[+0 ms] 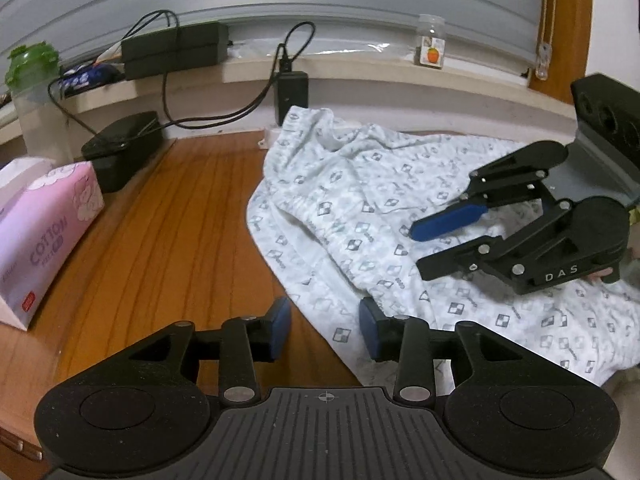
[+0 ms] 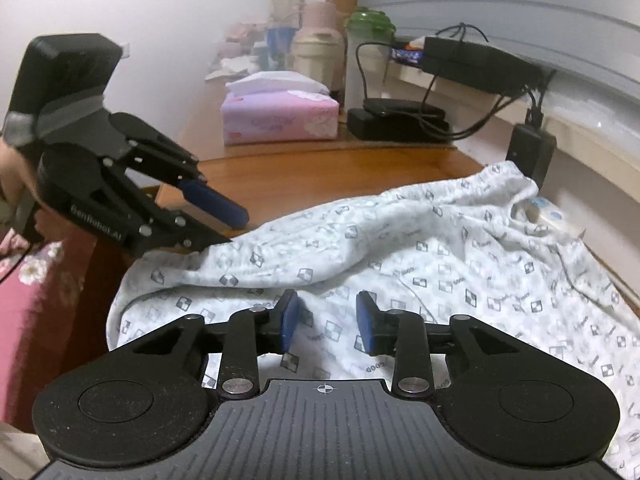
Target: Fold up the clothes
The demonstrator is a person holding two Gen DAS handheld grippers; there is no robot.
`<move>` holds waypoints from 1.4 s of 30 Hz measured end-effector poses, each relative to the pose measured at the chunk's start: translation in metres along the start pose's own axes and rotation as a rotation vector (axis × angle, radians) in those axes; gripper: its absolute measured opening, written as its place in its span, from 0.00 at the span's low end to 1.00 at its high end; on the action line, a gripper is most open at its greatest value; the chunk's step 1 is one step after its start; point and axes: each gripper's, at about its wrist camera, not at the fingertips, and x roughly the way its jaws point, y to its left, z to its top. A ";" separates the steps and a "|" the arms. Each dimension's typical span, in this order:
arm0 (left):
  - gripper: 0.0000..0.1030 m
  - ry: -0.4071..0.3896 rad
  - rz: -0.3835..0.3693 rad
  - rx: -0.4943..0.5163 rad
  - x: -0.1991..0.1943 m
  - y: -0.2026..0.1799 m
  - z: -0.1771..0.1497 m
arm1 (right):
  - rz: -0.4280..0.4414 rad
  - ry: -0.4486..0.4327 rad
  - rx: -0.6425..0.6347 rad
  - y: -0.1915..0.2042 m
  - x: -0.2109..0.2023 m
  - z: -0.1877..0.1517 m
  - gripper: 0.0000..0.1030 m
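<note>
Left wrist view: the left gripper (image 1: pixel 324 330) fills the lower centre of the frame, its blue-padded jaws parted and holding nothing, straddling the near edge of a white patterned garment (image 1: pixel 400 216). The garment lies crumpled over the right half of the frame on a wooden table (image 1: pixel 180 232). At right, the right gripper (image 1: pixel 436 248) hovers over the cloth, jaws apart and empty. A pink tissue box (image 1: pixel 48 232) sits at left; a black power adapter (image 1: pixel 120 156) and a green-lidded bottle (image 1: pixel 34 92) stand behind it. A small jar (image 1: pixel 431 40) rests on the ledge at upper right.

Right wrist view: the right gripper (image 2: pixel 326 322), lower centre, is spread open above the garment (image 2: pixel 420 248). The left gripper (image 2: pixel 228 228), at left, reaches the cloth's bunched edge with its lower finger against the fabric; its jaws stand apart.
</note>
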 end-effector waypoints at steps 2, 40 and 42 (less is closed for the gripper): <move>0.31 -0.005 -0.014 0.000 0.002 -0.002 0.001 | -0.004 -0.002 -0.006 0.001 -0.001 -0.001 0.35; 0.10 -0.090 -0.063 -0.145 0.055 0.032 0.058 | -0.205 0.033 0.048 -0.043 -0.070 -0.051 0.55; 0.09 -0.124 0.027 -0.133 0.046 0.038 0.061 | -0.212 0.030 0.056 -0.046 -0.072 -0.057 0.55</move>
